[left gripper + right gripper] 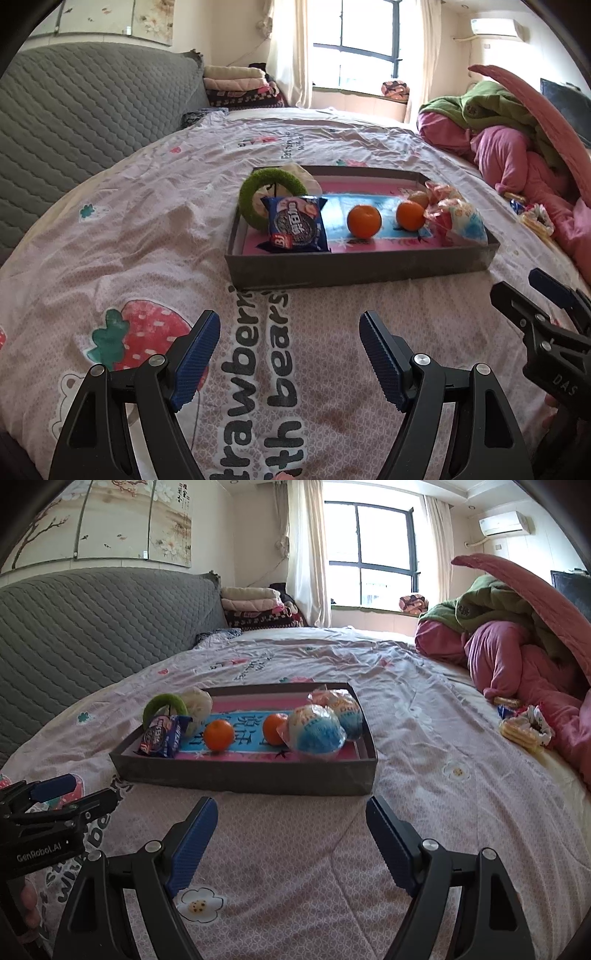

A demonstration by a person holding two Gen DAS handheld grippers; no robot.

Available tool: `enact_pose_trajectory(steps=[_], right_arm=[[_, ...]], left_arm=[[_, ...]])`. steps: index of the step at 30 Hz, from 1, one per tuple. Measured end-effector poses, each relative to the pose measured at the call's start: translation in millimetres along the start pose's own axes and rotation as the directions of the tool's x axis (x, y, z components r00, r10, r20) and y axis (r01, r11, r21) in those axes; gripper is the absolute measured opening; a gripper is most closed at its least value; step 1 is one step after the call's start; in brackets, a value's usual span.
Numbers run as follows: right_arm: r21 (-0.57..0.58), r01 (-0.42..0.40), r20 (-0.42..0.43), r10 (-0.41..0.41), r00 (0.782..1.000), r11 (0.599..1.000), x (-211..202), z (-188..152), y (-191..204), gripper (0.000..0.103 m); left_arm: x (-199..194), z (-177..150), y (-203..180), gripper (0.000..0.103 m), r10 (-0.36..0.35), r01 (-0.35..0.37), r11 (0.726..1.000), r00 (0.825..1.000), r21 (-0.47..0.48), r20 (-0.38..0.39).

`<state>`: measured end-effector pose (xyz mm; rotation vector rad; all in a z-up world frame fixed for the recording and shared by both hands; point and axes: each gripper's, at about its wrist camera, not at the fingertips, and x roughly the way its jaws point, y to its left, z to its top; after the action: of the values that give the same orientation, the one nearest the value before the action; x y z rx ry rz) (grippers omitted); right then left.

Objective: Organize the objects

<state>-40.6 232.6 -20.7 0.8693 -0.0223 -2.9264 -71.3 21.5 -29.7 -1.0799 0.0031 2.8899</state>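
A shallow grey tray (362, 266) (243, 775) lies on the bed. It holds a green ring (258, 199) (164, 703), a blue cookie packet (297, 229) (162, 738), two oranges (364, 220) (218, 734) and plastic-wrapped blue-and-white buns (458, 218) (317, 733). My left gripper (290, 328) hovers open over the sheet in front of the tray, with nothing between its blue pads. My right gripper (291, 805) is open and holds nothing either, just short of the tray's near wall. Each gripper shows at the edge of the other's view: the right (528, 291), the left (85, 792).
Loose snack packets (524, 727) (535, 218) lie on the sheet at the right, beside a heap of pink and green bedding (517, 646). A grey quilted headboard (92, 627) runs along the left. Folded blankets (255, 605) are stacked far back by the window.
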Motion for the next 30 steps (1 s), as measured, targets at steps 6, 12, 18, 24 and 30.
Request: enact_pose_trajectory(steps=[6, 12, 18, 24, 30], right_arm=[[-0.011, 0.004, -0.010, -0.004, 1.000, 1.000, 1.3, -4.0, 3.1, 0.082], [-0.011, -0.004, -0.022, 0.003, 1.000, 1.000, 4.2, -6.9, 5.4, 0.082], [-0.015, 0.001, -0.029, -0.002, 1.000, 1.000, 6.5, -8.2, 5.9, 0.082], [-0.019, 0.001, -0.031, -0.001, 1.000, 1.000, 8.0, -9.3, 6.9, 0.082], [-0.010, -0.001, -0.035, 0.001, 0.999, 1.000, 9.1, -10.2, 6.4, 0.082]], left_arm=[[5.1, -5.4, -2.6, 0.079, -0.001, 0.001, 1.000, 1.000, 0.004, -0.010], [6.8, -7.5, -1.5, 0.079, -0.012, 0.012, 1.000, 1.000, -0.004, -0.007], [9.9, -11.6, -3.9, 0.079, -0.015, 0.015, 1.000, 1.000, 0.004, -0.018], [10.8, -13.3, -4.1, 0.079, -0.010, 0.010, 1.000, 1.000, 0.004, -0.020], [12.2, -13.6, -4.0, 0.079, -0.007, 0.007, 1.000, 1.000, 0.002, -0.023]])
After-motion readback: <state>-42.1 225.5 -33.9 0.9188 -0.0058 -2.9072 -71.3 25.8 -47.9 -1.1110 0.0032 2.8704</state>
